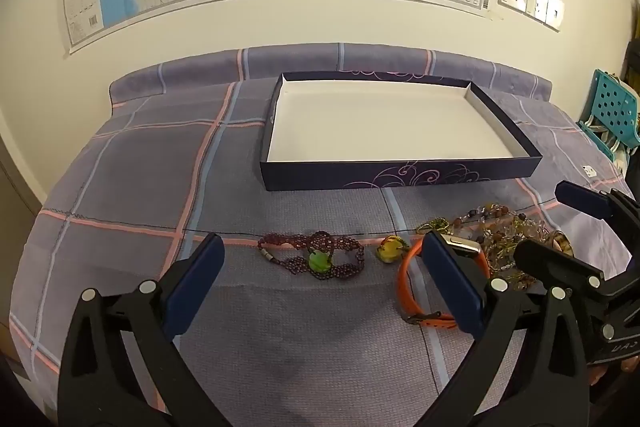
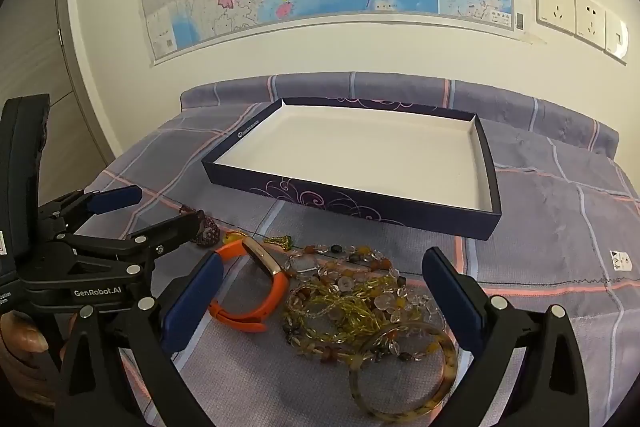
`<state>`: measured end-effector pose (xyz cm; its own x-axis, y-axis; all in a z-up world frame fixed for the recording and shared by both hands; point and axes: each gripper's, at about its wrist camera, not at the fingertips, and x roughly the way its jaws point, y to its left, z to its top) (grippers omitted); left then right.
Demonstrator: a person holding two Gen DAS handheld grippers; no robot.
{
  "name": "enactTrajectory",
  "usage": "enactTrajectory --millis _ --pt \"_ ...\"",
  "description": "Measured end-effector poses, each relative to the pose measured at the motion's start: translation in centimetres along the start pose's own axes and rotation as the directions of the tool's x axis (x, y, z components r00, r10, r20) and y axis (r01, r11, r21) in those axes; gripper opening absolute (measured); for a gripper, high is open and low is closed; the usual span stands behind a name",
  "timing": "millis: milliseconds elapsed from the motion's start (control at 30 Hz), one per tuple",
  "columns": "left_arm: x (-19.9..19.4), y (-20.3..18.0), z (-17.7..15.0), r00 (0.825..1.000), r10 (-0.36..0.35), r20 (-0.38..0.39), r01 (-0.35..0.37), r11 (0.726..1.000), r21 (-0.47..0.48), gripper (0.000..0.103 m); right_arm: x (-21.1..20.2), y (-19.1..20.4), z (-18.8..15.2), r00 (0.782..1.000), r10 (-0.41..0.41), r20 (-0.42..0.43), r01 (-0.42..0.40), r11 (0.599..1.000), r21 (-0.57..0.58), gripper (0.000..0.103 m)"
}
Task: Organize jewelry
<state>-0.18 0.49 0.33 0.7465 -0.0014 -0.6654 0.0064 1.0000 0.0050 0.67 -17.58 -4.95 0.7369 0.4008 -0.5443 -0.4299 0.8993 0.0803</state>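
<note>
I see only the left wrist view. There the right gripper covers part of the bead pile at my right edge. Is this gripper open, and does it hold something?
Observer: The right gripper is open and holds nothing. The bead pile lies on the bedspread, in front of it and between its two fingers.
Operator: Is there another piece near the pile that my view hides?
Observer: Yes. A mottled amber bangle lies flat on the near side of the pile, and its far edge rests on the beads. It is whole in the right wrist view, close to the gripper's right finger.
</note>
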Motion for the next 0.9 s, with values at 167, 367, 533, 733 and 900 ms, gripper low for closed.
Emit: enactTrajectory --millis 167,367,533,733,900 --pt "0.00 -0.06 -0.15 1.000 0.000 0.002 0.000 1.000 -0.001 0.097 0.01 0.02 -0.02 1.000 0.010 -0.001 -0.010 1.000 0.001 0.096" --pt "0.19 -0.05 -0.04 1.000 0.004 0.000 -0.004 1.000 0.003 0.097 -0.02 -0.14 0.01 1.000 0.017 0.000 -0.017 1.000 0.009 0.096" --pt "0.06 -0.31 -0.19 1.000 0.003 0.001 -0.003 1.000 0.005 0.097 0.00 -0.21 -0.03 1.000 0.021 -0.002 -0.021 1.000 0.010 0.096" --pt "0.12 -0.32 -0.29 1.000 0.004 0.000 -0.004 1.000 0.004 0.097 -0.04 -0.19 -0.07 1.000 0.023 -0.001 -0.023 1.000 0.012 0.096" --pt "0.18 -0.45 -0.39 1.000 0.002 -0.001 -0.002 1.000 0.006 0.097 -0.01 -0.27 -0.10 1.000 0.022 -0.002 -0.022 1.000 0.019 0.096"
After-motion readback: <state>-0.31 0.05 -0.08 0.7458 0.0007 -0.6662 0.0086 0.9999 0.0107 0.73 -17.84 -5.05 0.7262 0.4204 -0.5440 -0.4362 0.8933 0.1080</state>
